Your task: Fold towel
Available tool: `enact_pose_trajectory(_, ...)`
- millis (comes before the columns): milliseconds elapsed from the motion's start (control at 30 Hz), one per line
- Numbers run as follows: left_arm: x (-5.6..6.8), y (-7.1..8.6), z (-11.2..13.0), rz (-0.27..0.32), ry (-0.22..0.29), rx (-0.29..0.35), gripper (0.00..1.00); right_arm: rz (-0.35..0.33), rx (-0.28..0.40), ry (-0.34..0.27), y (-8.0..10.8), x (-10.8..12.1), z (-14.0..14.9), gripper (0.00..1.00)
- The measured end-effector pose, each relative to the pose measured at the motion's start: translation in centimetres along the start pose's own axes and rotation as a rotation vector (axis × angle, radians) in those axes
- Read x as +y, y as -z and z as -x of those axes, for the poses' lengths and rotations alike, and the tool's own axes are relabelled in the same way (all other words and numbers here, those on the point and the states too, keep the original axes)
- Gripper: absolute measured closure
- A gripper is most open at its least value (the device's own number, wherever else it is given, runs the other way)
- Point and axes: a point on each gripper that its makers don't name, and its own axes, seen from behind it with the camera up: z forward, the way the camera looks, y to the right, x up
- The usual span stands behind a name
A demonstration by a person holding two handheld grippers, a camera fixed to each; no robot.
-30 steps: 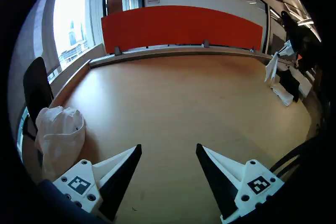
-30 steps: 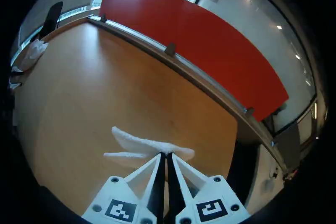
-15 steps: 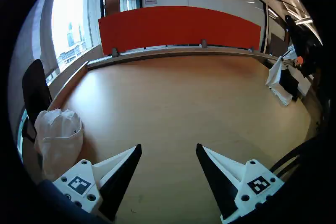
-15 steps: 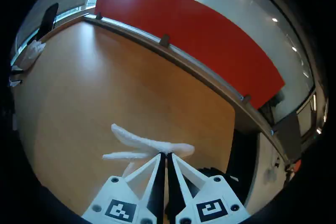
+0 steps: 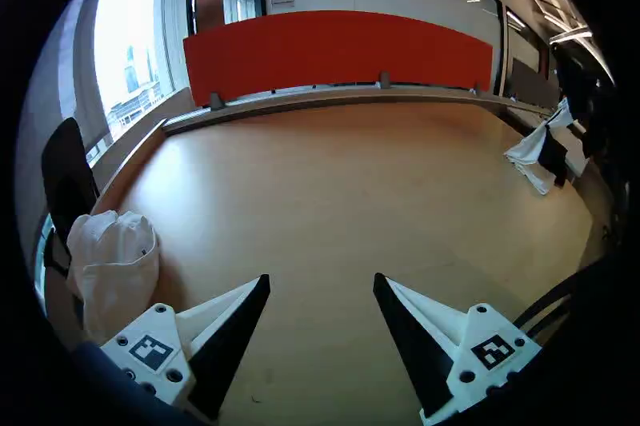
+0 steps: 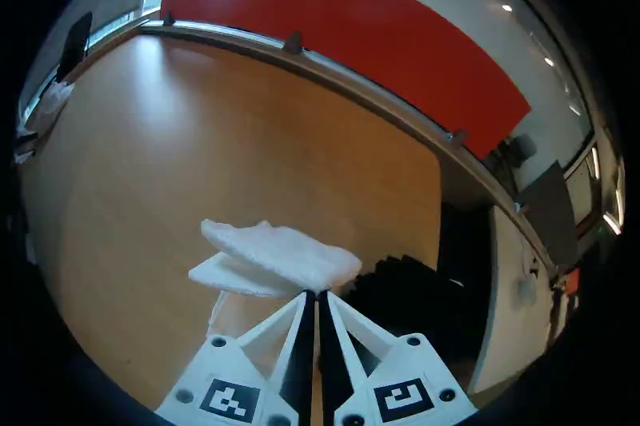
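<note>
While the towel point(image 6: 272, 254) is bunched at the right gripper point(image 6: 318, 298), its long axis runs leftward from the fingertips.
That gripper's fingers are pressed together on one edge of the cloth, holding it over the wooden table point(image 6: 160, 146) near its right edge. The left gripper point(image 5: 320, 286), fingers spread wide and empty, is well apart, so the towel's free left end is probably the part it should reach for.

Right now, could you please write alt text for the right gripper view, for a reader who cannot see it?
The right gripper, its fingers pressed shut, pinches the edge of a white towel that lies doubled over itself over a wooden table. A long red divider runs along the table's far edge.
</note>
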Motion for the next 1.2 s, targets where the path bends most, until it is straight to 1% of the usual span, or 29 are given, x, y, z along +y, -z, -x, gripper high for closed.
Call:
enact_pose_trajectory(200, 0.0, 0.2, 0.0, 0.000, -0.005, 0.000, 0.04, 0.005, -0.029, -0.027, -0.1, 0.3, 1.9, 0.97)
enact_pose_trajectory(400, 0.0, 0.4, 0.0, -0.002, -0.010, 0.000, 0.04, 0.010, -0.074, -0.045, -0.5, 0.3, 4.1, 0.97)
enact_pose_trajectory(900, 0.1, 0.8, 0.3, -0.004, -0.027, -0.010, 0.04, 0.011, -0.160, -0.129, -1.7, 0.0, 9.2, 0.97)
enact_pose_trajectory(1200, 0.3, 0.9, 0.4, -0.005, -0.035, -0.017, 0.04, 0.004, -0.211, -0.156, -2.2, -0.4, 11.8, 0.97)
